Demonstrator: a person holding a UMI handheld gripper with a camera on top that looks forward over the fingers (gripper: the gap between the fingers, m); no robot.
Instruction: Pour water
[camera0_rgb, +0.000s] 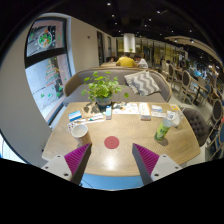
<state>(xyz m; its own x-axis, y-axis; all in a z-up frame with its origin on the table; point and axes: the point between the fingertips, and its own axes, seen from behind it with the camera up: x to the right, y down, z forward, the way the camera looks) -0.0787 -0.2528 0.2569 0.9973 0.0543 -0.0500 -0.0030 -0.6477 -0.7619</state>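
Pale wood makes up the worktop (125, 152), which spreads out below and ahead of the tongs (111, 158). Farthest left, a large poster or screen (46, 62) with green and white panels hangs on the wall; it carries writing, but none of it can be read. Below it, on the left part of the worktop, stands a white cup (78, 129), beside some flat papers or cards (90, 117) whose print is too small to make out. The left finger (77, 160) of the tongs rises there with its magenta pad facing inward.

Between the two fingers, a little ahead of them, a round red coaster (111, 142) lies flat on the wood, touched by neither finger. Beyond it, at the far edge of the worktop, a leafy green plant (102, 88) stands in a pot, with more printed sheets (128, 109) lying next to it. Behind the plant runs a grey sofa (110, 78) with a striped cushion (142, 83).

The right finger (147, 157) stands well apart from the left one, so the tongs are spread wide and grip nothing. Ahead of the right finger and off to its right is a green bottle-like vessel (161, 130), with a pale teapot-like vessel (173, 118) just behind it; both rest on the worktop, clear of the tongs. Any label on them cannot be read. Farther right, chairs (196, 120) stand around other tables in a lit room.
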